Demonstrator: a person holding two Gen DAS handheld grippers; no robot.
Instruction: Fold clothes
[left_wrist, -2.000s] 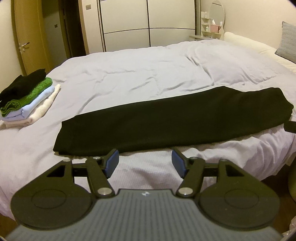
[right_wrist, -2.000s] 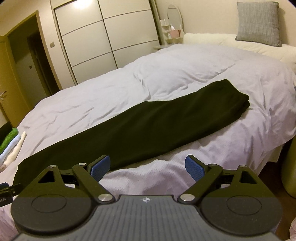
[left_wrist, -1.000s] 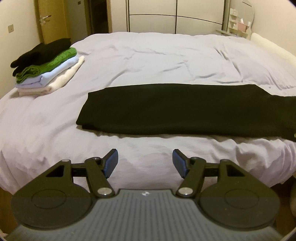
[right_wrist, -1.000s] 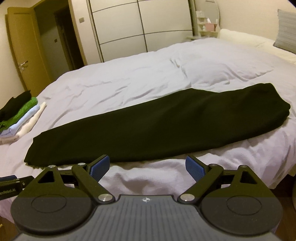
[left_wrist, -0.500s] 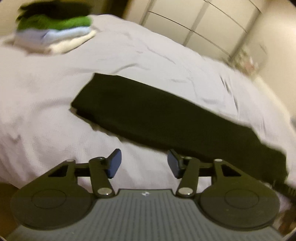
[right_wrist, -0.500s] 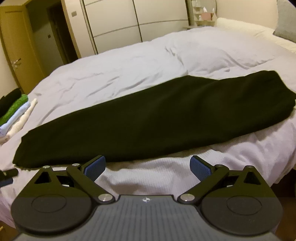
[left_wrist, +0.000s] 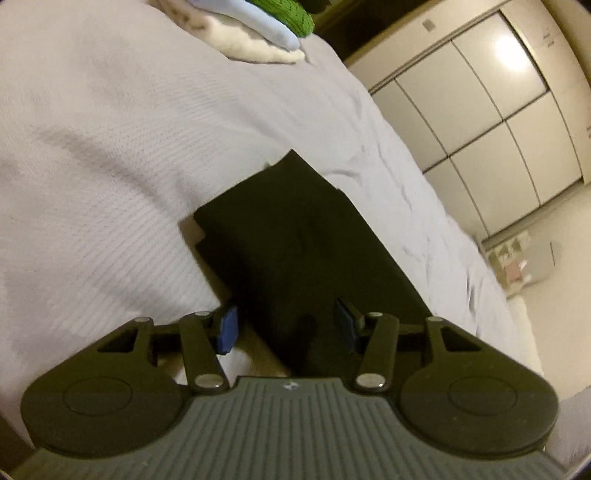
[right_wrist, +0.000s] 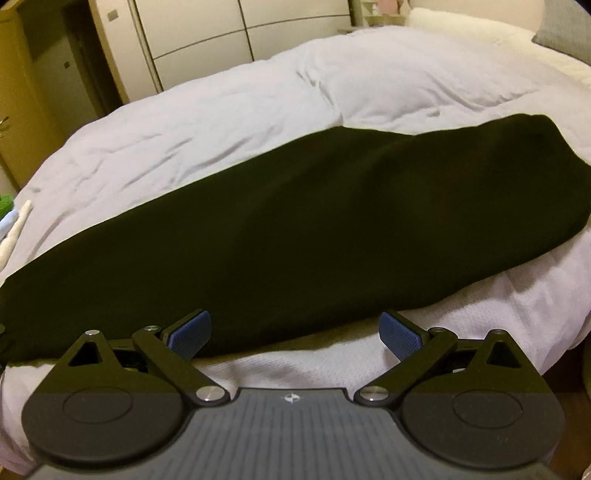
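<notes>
The left gripper (left_wrist: 286, 328), jaws released, straddles the black garment (right_wrist: 295, 229) end. The right gripper (right_wrist: 295, 334) (also released) hovers at its six-o'clock edge; next likely comes pinching.

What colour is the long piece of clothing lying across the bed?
The garment is plain black, with no pattern. The right wrist view shows it best.

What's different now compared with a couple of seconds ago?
The left gripper has swung in close and tilted, so its open jaws now sit over the narrow end of the black garment. The right gripper has eased nearer the garment's long edge, also open. Nothing is gripped yet. The garment lies flat on the bed as before, and the folded stack is unmoved.
</notes>
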